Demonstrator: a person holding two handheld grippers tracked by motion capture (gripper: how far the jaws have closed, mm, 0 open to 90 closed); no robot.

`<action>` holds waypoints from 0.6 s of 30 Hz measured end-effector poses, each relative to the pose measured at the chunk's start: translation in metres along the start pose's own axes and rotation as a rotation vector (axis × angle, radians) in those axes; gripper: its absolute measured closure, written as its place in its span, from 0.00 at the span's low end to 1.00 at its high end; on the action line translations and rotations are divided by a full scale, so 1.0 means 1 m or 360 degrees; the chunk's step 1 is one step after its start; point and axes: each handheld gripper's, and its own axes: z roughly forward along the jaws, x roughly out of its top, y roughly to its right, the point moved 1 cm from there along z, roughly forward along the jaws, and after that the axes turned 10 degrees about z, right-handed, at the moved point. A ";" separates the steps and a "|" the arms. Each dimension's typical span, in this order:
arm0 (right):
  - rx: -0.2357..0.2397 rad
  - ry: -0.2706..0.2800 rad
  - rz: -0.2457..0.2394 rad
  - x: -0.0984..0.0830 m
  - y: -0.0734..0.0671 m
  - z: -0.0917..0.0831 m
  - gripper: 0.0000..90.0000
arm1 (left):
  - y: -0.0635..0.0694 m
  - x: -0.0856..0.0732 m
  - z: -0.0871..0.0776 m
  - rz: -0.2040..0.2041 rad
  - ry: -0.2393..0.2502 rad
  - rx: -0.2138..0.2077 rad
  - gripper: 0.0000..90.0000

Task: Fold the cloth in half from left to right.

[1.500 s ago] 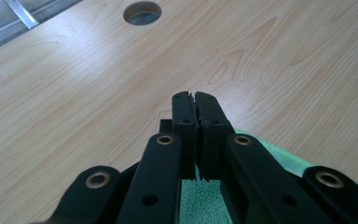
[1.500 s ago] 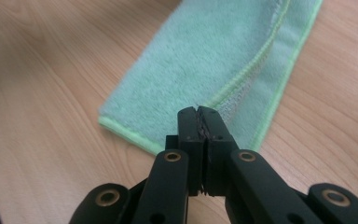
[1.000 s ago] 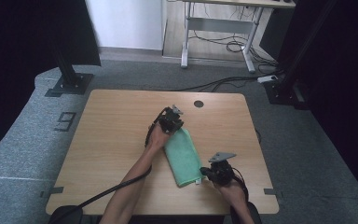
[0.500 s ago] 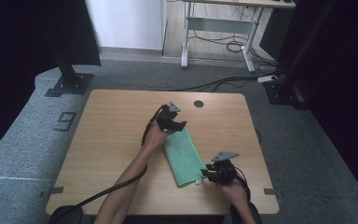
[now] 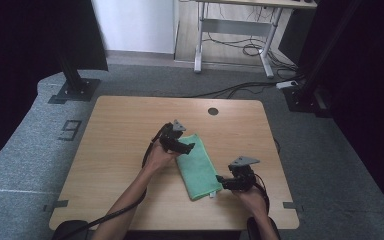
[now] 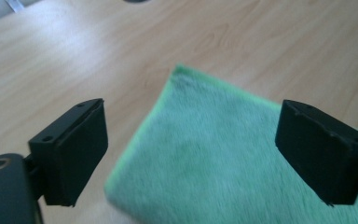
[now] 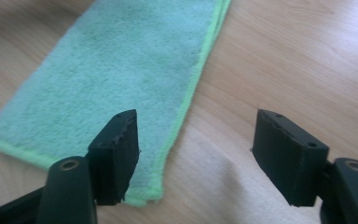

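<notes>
On the wooden table we see a green cloth, folded into a long strip and lying flat a little right of the middle. The left gripper is at the far end of the cloth; its jaws have just been opening and now stand wide apart, above the cloth without pressing on it. The right gripper is at the near end, just beside the long edge of the cloth. Its jaws have also just been opening and are apart, with bare table between them and nothing held.
</notes>
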 end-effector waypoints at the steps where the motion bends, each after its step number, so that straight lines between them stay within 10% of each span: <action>1: -0.0003 -0.0011 -0.0025 0.001 0.002 0.002 0.34 | 0.005 -0.008 -0.005 0.0000 -0.0009 -0.0006 0.08; 18: -0.0019 -0.0122 -0.0093 -0.008 0.009 0.015 0.32 | 0.044 -0.056 -0.019 -0.0023 -0.0120 0.0021 0.08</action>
